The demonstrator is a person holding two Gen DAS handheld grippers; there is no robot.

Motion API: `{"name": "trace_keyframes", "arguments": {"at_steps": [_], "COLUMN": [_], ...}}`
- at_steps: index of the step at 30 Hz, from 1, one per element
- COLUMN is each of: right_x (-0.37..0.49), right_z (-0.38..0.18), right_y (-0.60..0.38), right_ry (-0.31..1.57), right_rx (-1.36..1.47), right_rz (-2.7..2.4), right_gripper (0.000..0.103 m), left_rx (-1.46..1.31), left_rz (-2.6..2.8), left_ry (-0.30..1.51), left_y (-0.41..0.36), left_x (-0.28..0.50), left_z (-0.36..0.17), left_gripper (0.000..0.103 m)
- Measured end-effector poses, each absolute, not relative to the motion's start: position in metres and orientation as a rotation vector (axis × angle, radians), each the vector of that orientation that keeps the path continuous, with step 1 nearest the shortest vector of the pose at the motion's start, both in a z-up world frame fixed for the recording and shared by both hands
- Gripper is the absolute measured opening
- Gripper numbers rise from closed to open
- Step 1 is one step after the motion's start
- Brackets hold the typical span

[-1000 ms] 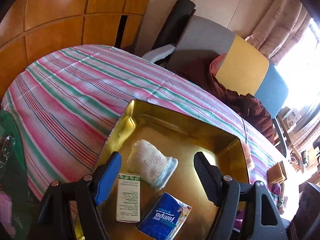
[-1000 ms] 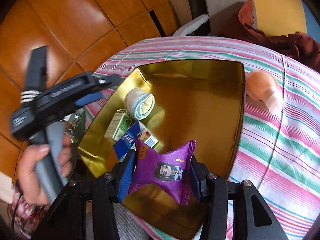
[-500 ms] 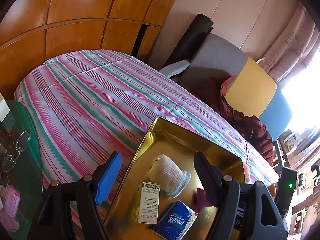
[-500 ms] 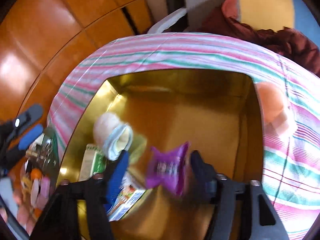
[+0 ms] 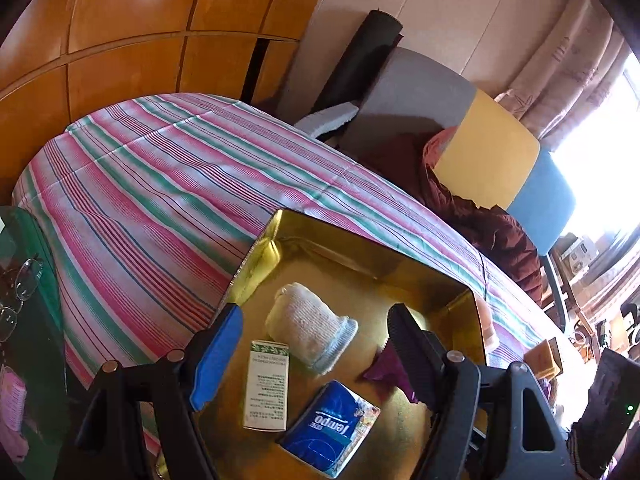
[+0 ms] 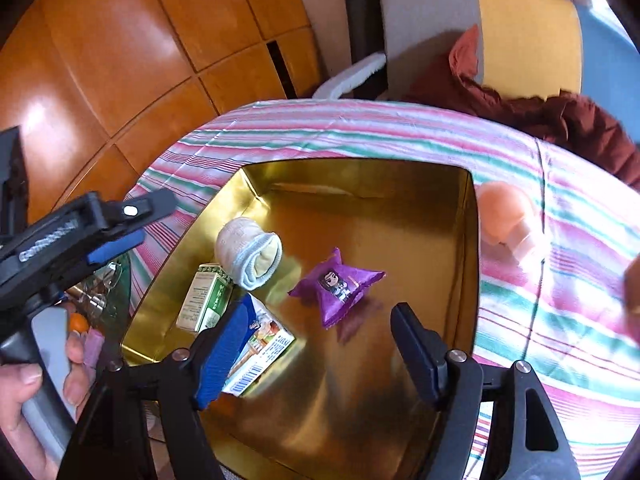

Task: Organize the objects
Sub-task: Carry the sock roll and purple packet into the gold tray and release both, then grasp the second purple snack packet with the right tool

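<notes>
Released from the right gripper [image 6: 316,352], which clamped it a second ago, the purple snack packet [image 6: 337,286] now lies on the floor of the gold tray [image 6: 360,184], and the gripper's two fingers stand wide apart above the tray's near half with nothing between them. Left of the packet sits a rolled white sock [image 6: 248,252]; nearer the camera, touching the sock, lies a green-and-white carton [image 6: 206,298], and beside it a blue tissue pack [image 6: 260,350] partly hidden behind the blue finger pad. A peach-coloured object [image 6: 506,216] rests on the striped tablecloth [image 6: 360,128] just outside the tray's right wall. The left gripper [image 5: 316,356], seen at the left edge of the right wrist view held in the person's hand [image 6: 28,384], is likewise spread open and holds nothing; its own camera looks down on the same sock, carton, tissue pack and a corner of the purple packet within the tray. A pair of glasses [image 5: 18,300] lies on a green surface beside the table.
</notes>
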State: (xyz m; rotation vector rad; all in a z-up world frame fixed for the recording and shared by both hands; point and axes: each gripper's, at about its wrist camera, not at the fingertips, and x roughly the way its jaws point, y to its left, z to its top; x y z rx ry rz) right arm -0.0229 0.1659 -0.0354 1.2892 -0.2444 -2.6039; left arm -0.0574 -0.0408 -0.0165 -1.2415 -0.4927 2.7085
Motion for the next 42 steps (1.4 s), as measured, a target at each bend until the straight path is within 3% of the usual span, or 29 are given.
{"name": "trace_keyframes", "arguments": {"at_steps": [25, 31, 42], "right_x": [0.048, 0.076, 0.127], "right_z": [-0.023, -0.042, -0.072], "right_y": [0.270, 0.329, 0.456], "right_ry": [-0.326, -0.361, -0.646], "right_rx": [1.219, 1.375, 1.651], "right_rz": [-2.869, -2.934, -3.013], "right_gripper": [0.077, 0.077, 0.077], "left_rx": [-1.151, -1.122, -1.114], "left_rz": [2.473, 2.349, 2.159], "left_ry": [-0.133, -0.033, 0.104], "left_y": [0.065, 0.101, 0.156], "left_x": [-0.009, 0.013, 0.056], "left_z": [-0.017, -0.018, -0.026], "left_gripper": [0.076, 0.076, 0.076]}}
